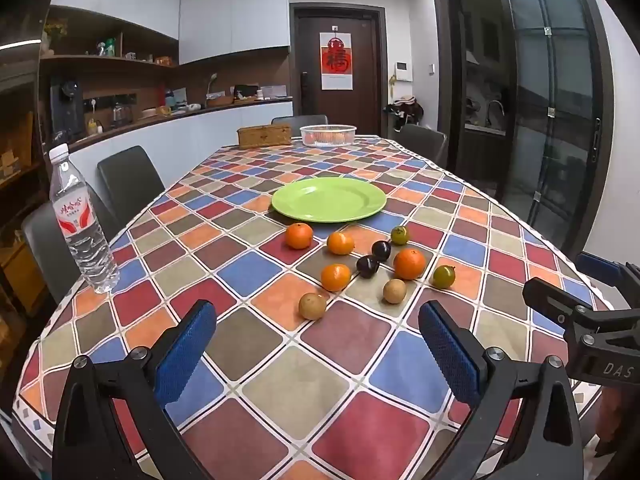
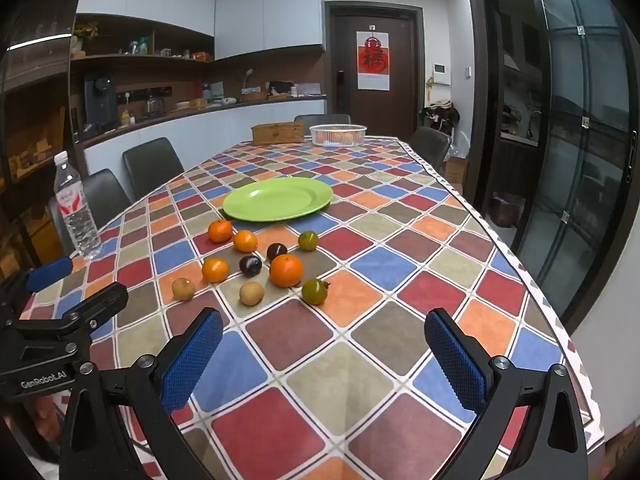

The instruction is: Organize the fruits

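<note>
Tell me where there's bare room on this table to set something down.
Bare cloth lies between the left claw and the nearest brown fruit, and along the right edge beyond the green tomato. The green plate is empty, with open cloth behind it up to the white basket. The fruit cluster before the plate is crowded.

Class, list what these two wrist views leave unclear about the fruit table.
- White basket: contents blurred behind its mesh wall, both views; something orange, kind untellable.
- Wooden box: closed, inside hidden.
- Water bottle: label too small to read.
- Right tool: cut off by the left view's edge.
- Far side of the table: hidden behind basket and box.
</note>
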Tool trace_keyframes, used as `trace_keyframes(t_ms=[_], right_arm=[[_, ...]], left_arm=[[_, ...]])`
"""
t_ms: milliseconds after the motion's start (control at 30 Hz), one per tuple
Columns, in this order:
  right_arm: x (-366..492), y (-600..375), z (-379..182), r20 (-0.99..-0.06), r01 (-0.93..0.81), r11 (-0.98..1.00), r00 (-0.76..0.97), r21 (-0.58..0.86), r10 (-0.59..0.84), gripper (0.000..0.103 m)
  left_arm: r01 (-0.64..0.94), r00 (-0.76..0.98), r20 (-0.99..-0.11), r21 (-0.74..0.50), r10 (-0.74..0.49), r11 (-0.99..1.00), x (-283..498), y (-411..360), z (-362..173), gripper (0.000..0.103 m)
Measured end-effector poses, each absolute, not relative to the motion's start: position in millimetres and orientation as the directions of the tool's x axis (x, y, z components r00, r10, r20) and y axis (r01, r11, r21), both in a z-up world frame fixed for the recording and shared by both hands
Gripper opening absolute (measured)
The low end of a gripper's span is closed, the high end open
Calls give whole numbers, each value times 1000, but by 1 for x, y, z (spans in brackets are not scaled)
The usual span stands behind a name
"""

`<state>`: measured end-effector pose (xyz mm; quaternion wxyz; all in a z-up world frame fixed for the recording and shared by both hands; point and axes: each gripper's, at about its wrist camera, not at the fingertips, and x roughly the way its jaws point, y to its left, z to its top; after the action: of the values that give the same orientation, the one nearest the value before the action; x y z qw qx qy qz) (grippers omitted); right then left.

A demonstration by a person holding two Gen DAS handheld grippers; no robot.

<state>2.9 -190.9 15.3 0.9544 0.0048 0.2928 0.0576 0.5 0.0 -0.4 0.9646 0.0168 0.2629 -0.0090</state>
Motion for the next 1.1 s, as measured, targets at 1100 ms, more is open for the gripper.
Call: trace_keyframes(t_ms=[1100], right_arm=[[3, -191, 15, -552, -106, 994, 826, 40, 111, 102]], left_arm=[[18, 867, -499, 28, -1, 999, -3, 4, 1, 103]])
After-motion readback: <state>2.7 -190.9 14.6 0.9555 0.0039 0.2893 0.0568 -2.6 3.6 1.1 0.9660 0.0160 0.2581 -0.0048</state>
